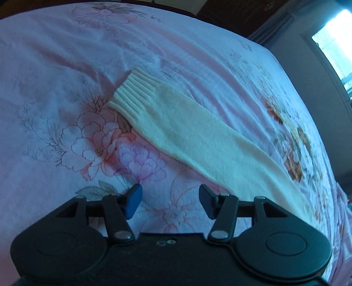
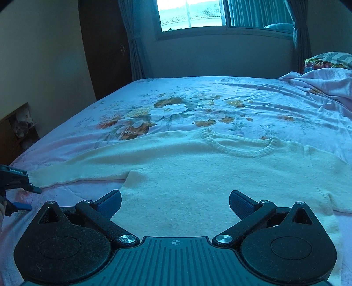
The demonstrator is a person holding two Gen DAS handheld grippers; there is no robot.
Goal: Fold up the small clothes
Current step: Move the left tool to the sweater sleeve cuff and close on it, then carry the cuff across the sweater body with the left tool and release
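Left tongs [image 1: 170, 201] half spread with nothing between the blue pads, only bedsheet [image 1: 55, 66] showing in the gap. Right tongs [image 2: 175, 205] spread wide and empty, hanging over the lower body of the cream sweater [image 2: 198, 176]. Sweater laid flat, neckline [image 2: 237, 145] well ahead of the right tongs; one long sleeve [image 1: 187, 136] running ahead and to the right of the left tongs, ribbed cuff [image 1: 132, 96] at the far end.

Risks, as a guess: pinching the sheet along with the knit, since both are soft and lie flush; catching only the top layer of the sleeve, so that the fold drags and bunches; pulling one side harder than the other and skewing the body. Fuzzy knit likely to cling to the sheet and wrinkle.

Surface: soft bed under a pink flowered sheet, lightly creased. Beyond the right tongs, a window [image 2: 193, 15] with dark curtains [image 2: 136, 44], a rumpled blanket and pillow [image 2: 325, 63] off to the right, a dark door [image 2: 103, 44] to the left. Dim, bluish light.
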